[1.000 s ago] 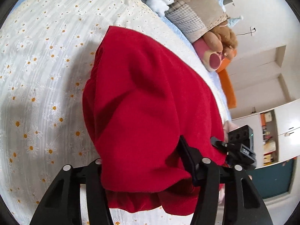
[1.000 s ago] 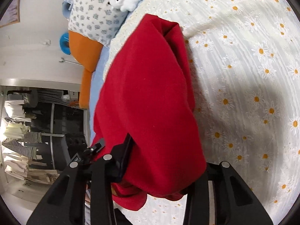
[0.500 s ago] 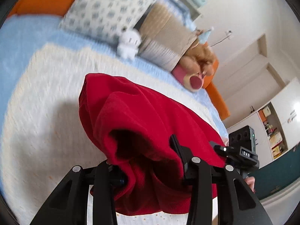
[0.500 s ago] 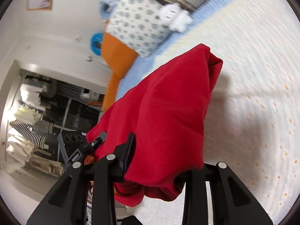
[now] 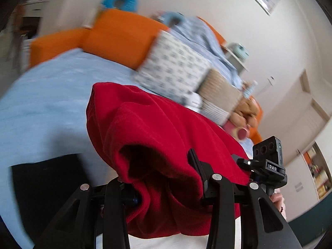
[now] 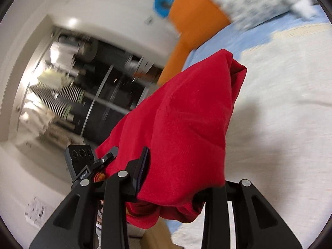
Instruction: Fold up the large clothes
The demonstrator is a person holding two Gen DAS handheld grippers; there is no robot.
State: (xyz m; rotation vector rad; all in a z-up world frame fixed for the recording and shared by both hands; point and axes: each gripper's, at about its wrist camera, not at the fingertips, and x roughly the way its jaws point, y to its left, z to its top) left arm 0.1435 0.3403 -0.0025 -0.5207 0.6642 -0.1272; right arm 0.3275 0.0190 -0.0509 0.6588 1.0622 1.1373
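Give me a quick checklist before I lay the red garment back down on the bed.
1. Left tongs gripping the garment: ok, cloth bunched between the fingers.
2. Right tongs gripping the garment: ok, cloth draped over and between the fingers.
3. Garment clear of the bed: ok, it hangs lifted.
4. Fold edges aligned: cannot tell, the cloth is bunched.
5. Pillow away from the landing spot: ok, it sits at the headboard end.
6. Views sharp enough to aim: not ok, the background is blurred.

red garment (image 5: 166, 137): matt knit cloth (finely ribbed) | bedspread (image 6: 290, 103): pale cloth
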